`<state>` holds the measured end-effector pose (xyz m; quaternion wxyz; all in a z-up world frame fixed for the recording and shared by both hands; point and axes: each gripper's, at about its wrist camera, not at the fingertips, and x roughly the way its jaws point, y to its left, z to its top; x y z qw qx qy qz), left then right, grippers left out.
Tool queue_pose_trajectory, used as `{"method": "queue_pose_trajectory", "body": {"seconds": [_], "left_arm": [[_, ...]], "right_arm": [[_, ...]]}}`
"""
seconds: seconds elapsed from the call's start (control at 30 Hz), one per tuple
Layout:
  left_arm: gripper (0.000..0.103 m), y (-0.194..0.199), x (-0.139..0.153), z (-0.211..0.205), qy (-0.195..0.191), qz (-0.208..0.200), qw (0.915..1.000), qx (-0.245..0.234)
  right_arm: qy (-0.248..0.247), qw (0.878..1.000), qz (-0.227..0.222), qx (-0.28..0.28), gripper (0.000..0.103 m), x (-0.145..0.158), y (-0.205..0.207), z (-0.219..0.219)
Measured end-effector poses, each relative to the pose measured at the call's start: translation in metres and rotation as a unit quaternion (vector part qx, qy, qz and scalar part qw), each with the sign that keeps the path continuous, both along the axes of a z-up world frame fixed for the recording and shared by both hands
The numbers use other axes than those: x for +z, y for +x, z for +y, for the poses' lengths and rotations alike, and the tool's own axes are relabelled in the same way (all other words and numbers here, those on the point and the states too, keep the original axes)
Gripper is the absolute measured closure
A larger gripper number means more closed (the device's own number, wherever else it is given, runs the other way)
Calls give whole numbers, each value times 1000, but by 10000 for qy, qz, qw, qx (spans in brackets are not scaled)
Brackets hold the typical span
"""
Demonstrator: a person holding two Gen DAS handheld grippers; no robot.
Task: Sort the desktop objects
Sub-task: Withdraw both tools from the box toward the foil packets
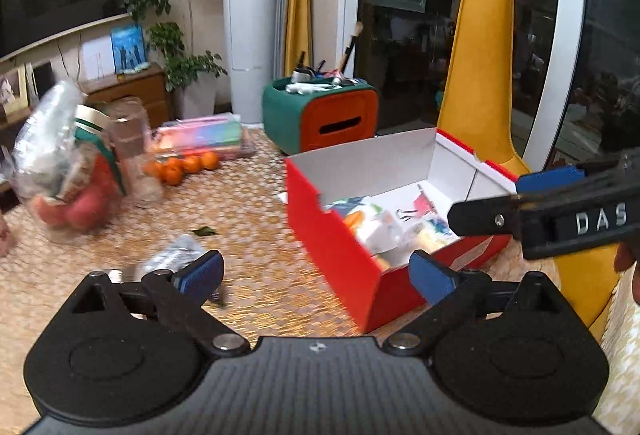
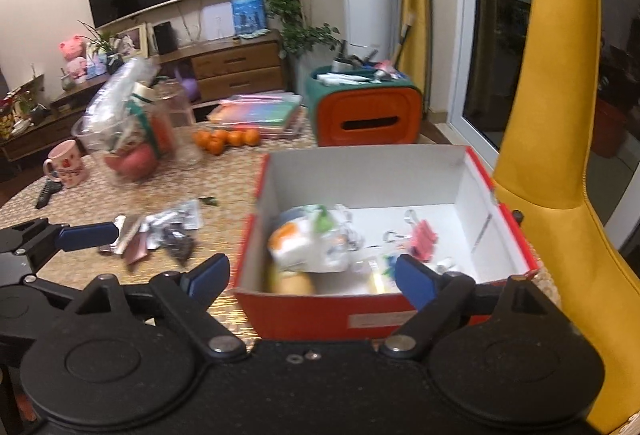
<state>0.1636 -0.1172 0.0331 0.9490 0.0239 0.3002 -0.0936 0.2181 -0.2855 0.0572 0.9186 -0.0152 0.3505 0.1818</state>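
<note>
The box (image 2: 320, 309) is red outside and white inside, the table covering (image 1: 256, 203) a golden honeycomb weave, the tangerines (image 2: 224, 139) orange, the mug (image 2: 67, 163) pink with red hearts, the chair (image 2: 560, 163) mustard yellow, and the storage bin (image 1: 320, 119) green with an orange front.

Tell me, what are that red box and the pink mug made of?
The red box looks like cardboard: matte white inside, thin folded walls, a glossy red print outside. The pink mug seems glazed ceramic, judging by its thick wall and handle, though blur leaves plastic possible.
</note>
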Motion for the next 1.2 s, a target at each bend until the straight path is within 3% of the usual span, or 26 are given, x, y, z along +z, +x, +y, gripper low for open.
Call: {"method": "queue_pose_trajectory", "body": {"seconds": [0.33,0.5,0.83,1.2], "left_arm": [[4,-31,-8,69,263,-314,9991,99],[3,-30,-20,106,23,-212,9991,362],[0,-3,-46,167,-437,-64,9944,960],[0,44,-79,189,-293,218,9930,1121]], "right_arm": [[110,9995,-32,284,12,3,-19,68],[130,9992,-8,388,11,-1,-19,92],[2,9980,96,631,9,-25,-2,138],[-340,9946,175,967,9,-66,27,172]]}}
